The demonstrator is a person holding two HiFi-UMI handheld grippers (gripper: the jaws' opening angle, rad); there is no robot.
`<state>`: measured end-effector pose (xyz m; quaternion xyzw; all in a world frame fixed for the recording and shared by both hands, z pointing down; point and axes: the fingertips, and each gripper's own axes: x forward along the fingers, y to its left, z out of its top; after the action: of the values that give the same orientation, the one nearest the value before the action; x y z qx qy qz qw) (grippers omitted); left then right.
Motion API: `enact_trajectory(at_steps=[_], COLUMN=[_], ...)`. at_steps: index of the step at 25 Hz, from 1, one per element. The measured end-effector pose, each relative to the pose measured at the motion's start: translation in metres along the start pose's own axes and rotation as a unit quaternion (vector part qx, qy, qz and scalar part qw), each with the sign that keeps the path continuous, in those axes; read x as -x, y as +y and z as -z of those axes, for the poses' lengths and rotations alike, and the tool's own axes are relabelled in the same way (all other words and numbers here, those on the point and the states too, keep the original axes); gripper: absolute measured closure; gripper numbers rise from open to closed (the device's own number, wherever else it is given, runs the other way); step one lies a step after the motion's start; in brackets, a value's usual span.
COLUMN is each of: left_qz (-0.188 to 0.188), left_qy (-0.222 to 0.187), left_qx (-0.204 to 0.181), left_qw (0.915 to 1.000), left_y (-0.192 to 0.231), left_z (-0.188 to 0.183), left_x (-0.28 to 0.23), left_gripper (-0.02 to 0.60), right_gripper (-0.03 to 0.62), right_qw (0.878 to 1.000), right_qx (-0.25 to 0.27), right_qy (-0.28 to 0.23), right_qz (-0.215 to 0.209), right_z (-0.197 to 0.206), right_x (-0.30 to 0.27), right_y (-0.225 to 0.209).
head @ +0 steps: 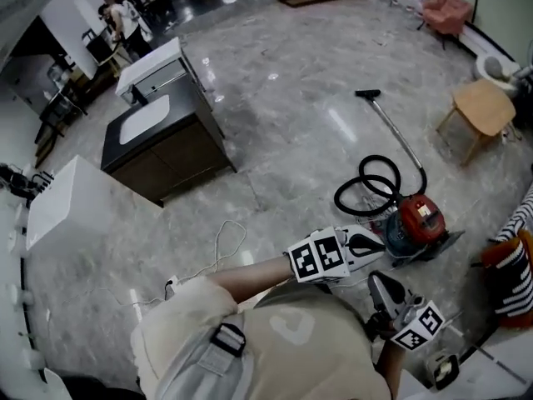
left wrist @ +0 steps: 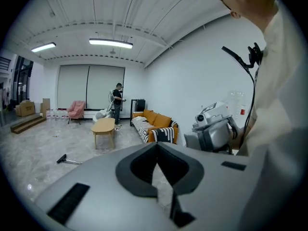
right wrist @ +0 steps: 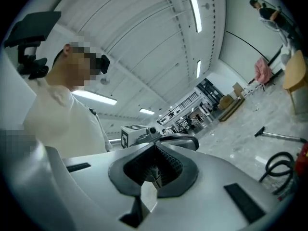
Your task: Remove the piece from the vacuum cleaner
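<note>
Vacuum cleaner (head: 416, 223) untouched; the step in hand looks like the approach. Left gripper (left wrist: 157, 153): fingers closed together, nothing between them. Right gripper (right wrist: 154, 170): likewise shut and empty. Both are held near the person's chest, apart from the red canister, which sits on the floor (head: 275, 140) just ahead, hose (head: 371, 192) coiled beside it. Next move: open the fingers, lower to the piece.

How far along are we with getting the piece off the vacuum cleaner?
Done: nothing visible; the red vacuum cleaner sits on the floor with its hose and tube seemingly still attached. In hand: nothing; the left hand-held gripper and right hand-held gripper are both shut and empty, near the vacuum cleaner. Remaining: grip the piece and pull it off.
</note>
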<state>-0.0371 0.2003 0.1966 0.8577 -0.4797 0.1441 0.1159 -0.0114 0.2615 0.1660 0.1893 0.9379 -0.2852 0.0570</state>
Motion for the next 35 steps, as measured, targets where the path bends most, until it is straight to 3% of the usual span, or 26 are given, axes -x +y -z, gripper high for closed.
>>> enact_trajectory(at_steps=[3, 9, 15, 19, 22, 27, 35], left_qz=[-0.008, -0.006, -0.003, 0.068, 0.091, 0.161, 0.234], left_qy=[-0.009, -0.013, -0.022, -0.019, -0.013, -0.003, 0.023], left_qx=[0.003, 0.019, 0.036, 0.024, 0.014, -0.013, -0.039], left_qw=[0.9999, 0.9997, 0.9991, 0.9972, 0.9956, 0.9868, 0.9712], left_y=[0.012, 0.045, 0.112, 0.143, 0.167, 0.186, 0.170], left_z=[-0.003, -0.009, -0.001, -0.006, -0.014, -0.021, -0.029], left_x=[0.001, 0.002, -0.002, -0.028, -0.058, -0.090, -0.142], left_gripper=[0.586, 0.586, 0.586, 0.586, 0.586, 0.586, 0.586], right_gripper=[0.591, 0.591, 0.591, 0.591, 0.591, 0.591, 0.591], right_qw=[1.000, 0.998, 0.995, 0.985, 0.978, 0.956, 0.917], right_qx=[-0.003, -0.050, -0.042, -0.040, -0.047, -0.046, -0.070], right_qy=[0.017, 0.008, 0.025, 0.002, -0.014, -0.059, -0.132], right_qz=[0.003, 0.048, 0.083, 0.165, 0.202, 0.282, 0.369], right_z=[-0.002, -0.022, -0.033, -0.050, -0.071, -0.091, -0.110], right_x=[-0.011, -0.022, -0.050, -0.057, -0.046, -0.031, 0.021], right_y=[-0.008, -0.039, -0.096, -0.132, -0.166, -0.195, -0.224])
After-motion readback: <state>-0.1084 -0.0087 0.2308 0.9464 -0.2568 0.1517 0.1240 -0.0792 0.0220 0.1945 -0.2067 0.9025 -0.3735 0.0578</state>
